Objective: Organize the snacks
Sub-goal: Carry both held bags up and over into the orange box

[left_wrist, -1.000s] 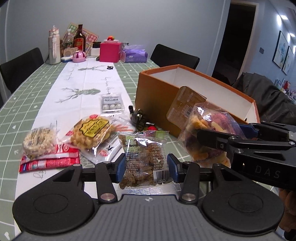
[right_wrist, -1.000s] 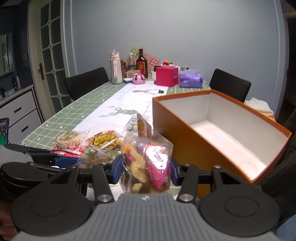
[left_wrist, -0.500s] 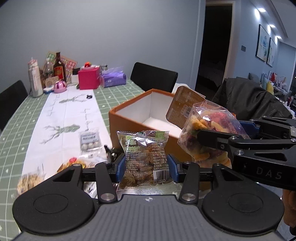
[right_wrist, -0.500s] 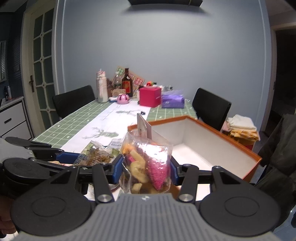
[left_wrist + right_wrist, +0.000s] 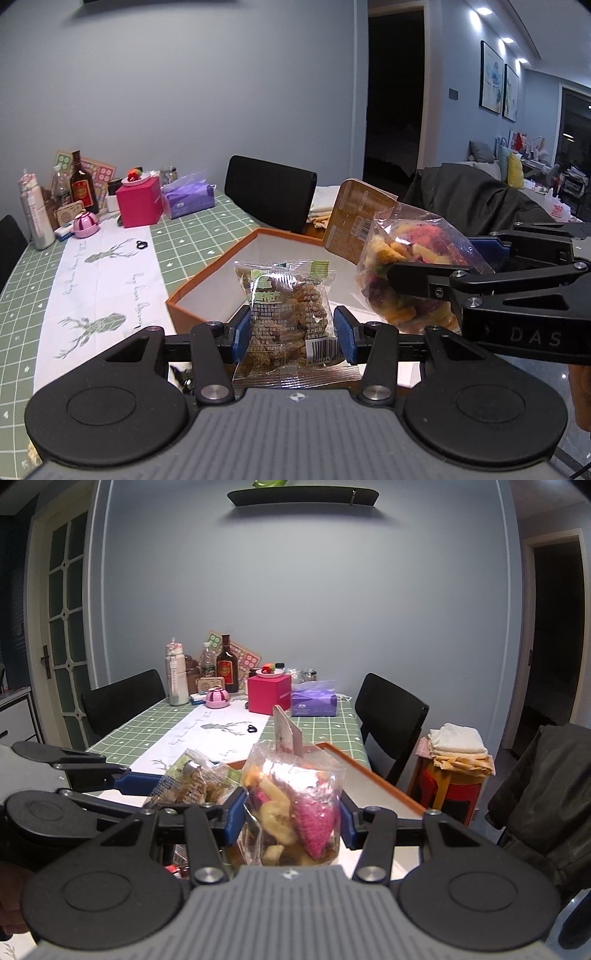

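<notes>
"DAS" is printed in grey capitals on the black body of the right gripper (image 5: pixel 436 280), seen right of the left jaws. A barcode with partly legible digits ("6 944934…", remainder cut off) is carried by the clear snack packet (image 5: pixel 290 317) clamped between the left jaws. Packet characters and the brown header card (image 5: pixel 356 218) print are unreadable.

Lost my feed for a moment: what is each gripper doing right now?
Left gripper: closed on the brown snack packet.
Right gripper: closed on the mixed dried fruit bag.
</notes>
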`<state>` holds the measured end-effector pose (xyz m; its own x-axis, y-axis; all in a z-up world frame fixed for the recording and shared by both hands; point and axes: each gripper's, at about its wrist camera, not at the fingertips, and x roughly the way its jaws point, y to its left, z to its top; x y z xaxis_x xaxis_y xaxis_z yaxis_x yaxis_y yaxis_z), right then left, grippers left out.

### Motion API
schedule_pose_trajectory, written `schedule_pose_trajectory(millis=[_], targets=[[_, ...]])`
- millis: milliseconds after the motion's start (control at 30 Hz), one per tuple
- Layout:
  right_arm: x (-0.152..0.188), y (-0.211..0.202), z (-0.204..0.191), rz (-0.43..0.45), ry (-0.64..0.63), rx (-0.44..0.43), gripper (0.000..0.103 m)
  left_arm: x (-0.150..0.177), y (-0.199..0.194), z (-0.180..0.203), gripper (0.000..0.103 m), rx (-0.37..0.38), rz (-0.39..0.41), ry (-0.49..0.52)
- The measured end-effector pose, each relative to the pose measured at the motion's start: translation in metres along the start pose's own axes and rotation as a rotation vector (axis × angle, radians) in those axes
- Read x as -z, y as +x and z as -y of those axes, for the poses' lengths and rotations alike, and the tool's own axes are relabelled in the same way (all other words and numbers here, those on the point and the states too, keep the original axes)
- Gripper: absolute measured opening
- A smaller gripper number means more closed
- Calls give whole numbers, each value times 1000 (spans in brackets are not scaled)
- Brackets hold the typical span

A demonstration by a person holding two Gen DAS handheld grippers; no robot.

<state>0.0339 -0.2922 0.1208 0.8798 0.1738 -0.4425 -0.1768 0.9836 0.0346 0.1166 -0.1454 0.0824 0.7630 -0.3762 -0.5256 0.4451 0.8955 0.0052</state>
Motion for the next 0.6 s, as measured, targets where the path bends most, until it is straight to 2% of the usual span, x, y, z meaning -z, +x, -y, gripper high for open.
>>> schedule_pose_trajectory(millis=[233,400,600], targets=[[-21,18,27,-72,-51,-4,49,-20,22,18,54,-1,-14,67],[-25,52,54,-187,-19,-49,49,-23,50,23,54,14,-87,75],[-22,96,76,-261,-17,-17,49,-14,85,32,54,19,-171,68]])
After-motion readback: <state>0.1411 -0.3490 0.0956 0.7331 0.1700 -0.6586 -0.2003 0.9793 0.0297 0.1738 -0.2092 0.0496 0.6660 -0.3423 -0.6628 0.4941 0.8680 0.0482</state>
